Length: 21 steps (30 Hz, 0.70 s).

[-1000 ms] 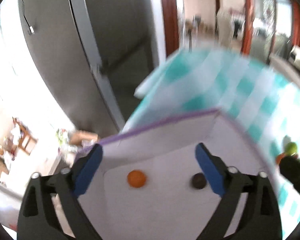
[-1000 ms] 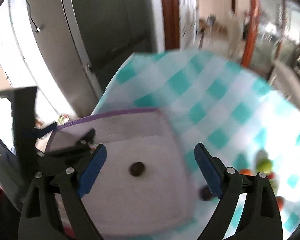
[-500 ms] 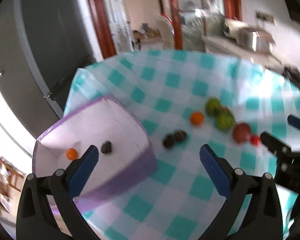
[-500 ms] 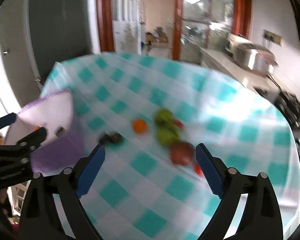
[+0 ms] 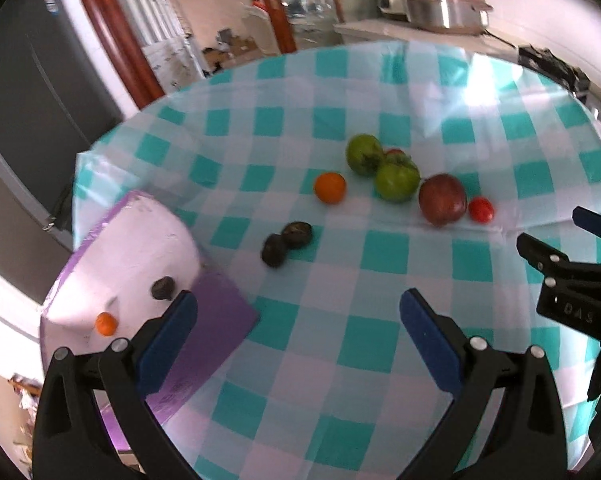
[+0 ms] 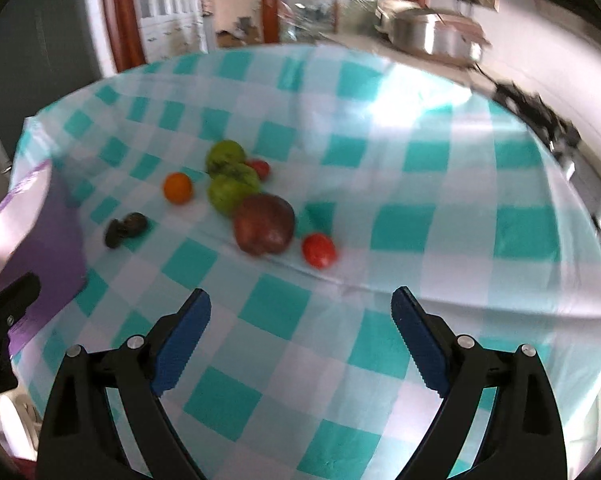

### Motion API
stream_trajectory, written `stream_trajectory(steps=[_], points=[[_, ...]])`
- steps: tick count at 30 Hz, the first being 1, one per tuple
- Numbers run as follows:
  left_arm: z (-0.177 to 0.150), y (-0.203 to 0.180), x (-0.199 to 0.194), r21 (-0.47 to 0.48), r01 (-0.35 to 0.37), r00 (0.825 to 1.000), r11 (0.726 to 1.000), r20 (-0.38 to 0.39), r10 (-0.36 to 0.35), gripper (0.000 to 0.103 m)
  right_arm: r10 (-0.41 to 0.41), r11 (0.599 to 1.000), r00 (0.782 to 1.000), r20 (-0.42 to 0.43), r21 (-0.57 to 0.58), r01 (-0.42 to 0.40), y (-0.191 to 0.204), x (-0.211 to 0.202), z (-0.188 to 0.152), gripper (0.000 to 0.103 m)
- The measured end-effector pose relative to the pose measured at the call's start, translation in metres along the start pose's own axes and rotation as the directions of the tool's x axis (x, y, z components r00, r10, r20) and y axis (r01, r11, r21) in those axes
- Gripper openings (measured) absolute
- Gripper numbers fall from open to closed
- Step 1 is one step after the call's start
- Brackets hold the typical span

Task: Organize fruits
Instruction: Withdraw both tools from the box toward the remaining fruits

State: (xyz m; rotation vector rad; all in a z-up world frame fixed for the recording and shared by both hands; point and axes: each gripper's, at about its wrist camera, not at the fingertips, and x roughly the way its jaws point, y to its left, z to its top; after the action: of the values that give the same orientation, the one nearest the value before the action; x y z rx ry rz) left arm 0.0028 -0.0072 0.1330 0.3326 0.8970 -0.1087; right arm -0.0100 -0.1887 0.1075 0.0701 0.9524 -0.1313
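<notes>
At the far left stands a purple-walled, white-floored cardboard box point(image 5: 148, 264) on the teal-and-white checked tabletop point(image 5: 380, 280). Inside it lie a small orange fruit point(image 5: 106, 323) and a small dark round fruit point(image 5: 163, 288), apart from each other. Just right of the box, on the cloth, two dark wrinkled fruits point(image 5: 286, 242) touch each other. Farther right and farther away sits a round orange citrus fruit point(image 5: 330, 187). Right of it, two green round fruits point(image 5: 380, 168) touch, with a small red fruit point(image 5: 396, 155) partly hidden behind them. Next comes a large dark-red round fruit point(image 5: 442, 199), close beside the nearer green one. A small red tomato-like fruit point(image 5: 481, 209) lies just beside its right flank.

The left tongs point(image 5: 298, 334) stand wide apart, nothing between the blue pads, above the cloth near the box corner. The right tongs point(image 6: 300, 338) stand equally wide and empty, above bare cloth nearer than the fruit cluster; they also show at the right edge of the left wrist view.
</notes>
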Motion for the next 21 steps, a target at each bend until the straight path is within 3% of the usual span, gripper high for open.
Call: stream_trajectory(steps=[4,10,12,15,21], points=[[0.002,0.002,0.044,0.015,0.089,0.994,0.996,-0.072,-0.087,0.102,-0.008,1.0,0.999,-0.047,-0.007,0.008,0.002,0.027,-0.004,0.089],[0.008,0.008,0.103,0.011,0.183,0.975,0.983,-0.129,-0.18,0.102,0.004,0.997,0.99,-0.14,0.076,0.007,0.004,0.072,-0.007,0.087],[0.007,0.006,0.114,0.029,0.182,0.977,0.983,-0.119,-0.177,0.101,0.0,0.997,0.986,-0.165,0.076,0.013,0.008,0.084,-0.003,0.084],[0.004,-0.008,0.122,0.131,0.224,0.972,0.966,-0.099,-0.212,0.101,-0.014,0.999,0.983,-0.181,0.035,0.021,0.02,0.102,0.008,0.078],[0.0,-0.014,0.136,0.209,0.268,0.963,0.94,-0.093,-0.253,0.101,-0.021,1.0,0.988,-0.156,0.002,0.021,0.036,0.123,0.036,0.078]])
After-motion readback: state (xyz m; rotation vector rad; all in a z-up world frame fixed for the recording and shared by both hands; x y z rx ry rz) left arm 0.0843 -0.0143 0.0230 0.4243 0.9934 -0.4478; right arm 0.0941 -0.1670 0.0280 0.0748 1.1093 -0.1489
